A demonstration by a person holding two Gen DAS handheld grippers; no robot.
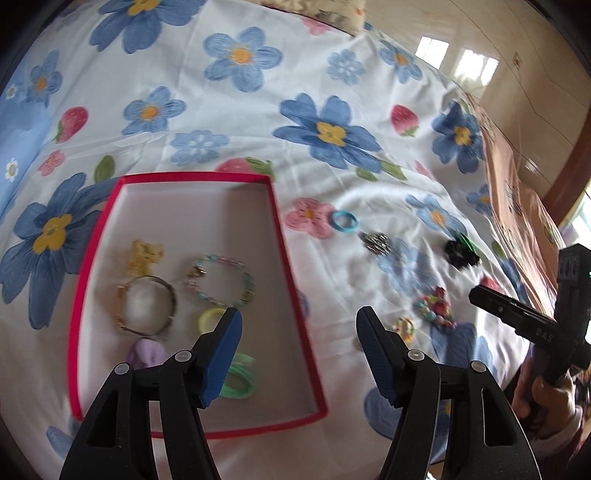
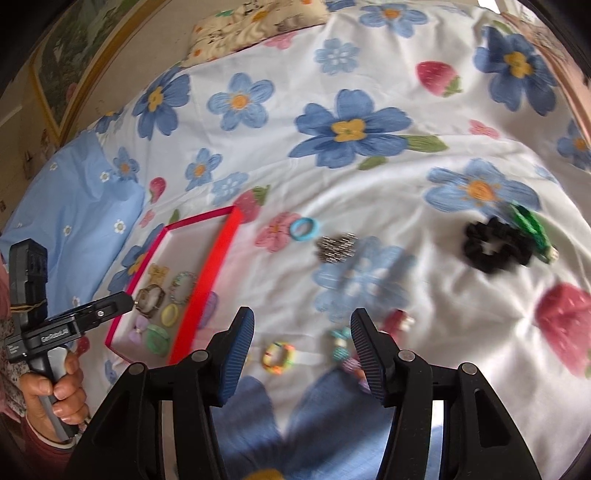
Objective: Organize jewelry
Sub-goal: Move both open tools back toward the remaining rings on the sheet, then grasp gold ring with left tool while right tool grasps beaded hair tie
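A red-rimmed box (image 1: 282,254) (image 2: 212,273) lies on the flowered bedspread and holds a beaded bracelet (image 1: 221,280), a metal bangle (image 1: 146,306), a yellow bear charm (image 1: 146,254) and several hair ties. My left gripper (image 1: 299,328) is open and empty above the box's right rim. My right gripper (image 2: 303,328) is open and empty above loose pieces on the cloth: a small multicoloured ring (image 2: 279,356), a colourful bead bracelet (image 2: 341,345) (image 1: 436,310), a blue hair tie (image 2: 304,229), a silver clip (image 2: 336,247) and a black scrunchie (image 2: 495,247).
A green clip (image 2: 532,229) lies against the scrunchie. A light blue pillow (image 2: 70,214) lies left of the box and a patterned pillow (image 2: 255,22) at the far edge. The bed's right edge (image 1: 517,192) drops to a wooden floor.
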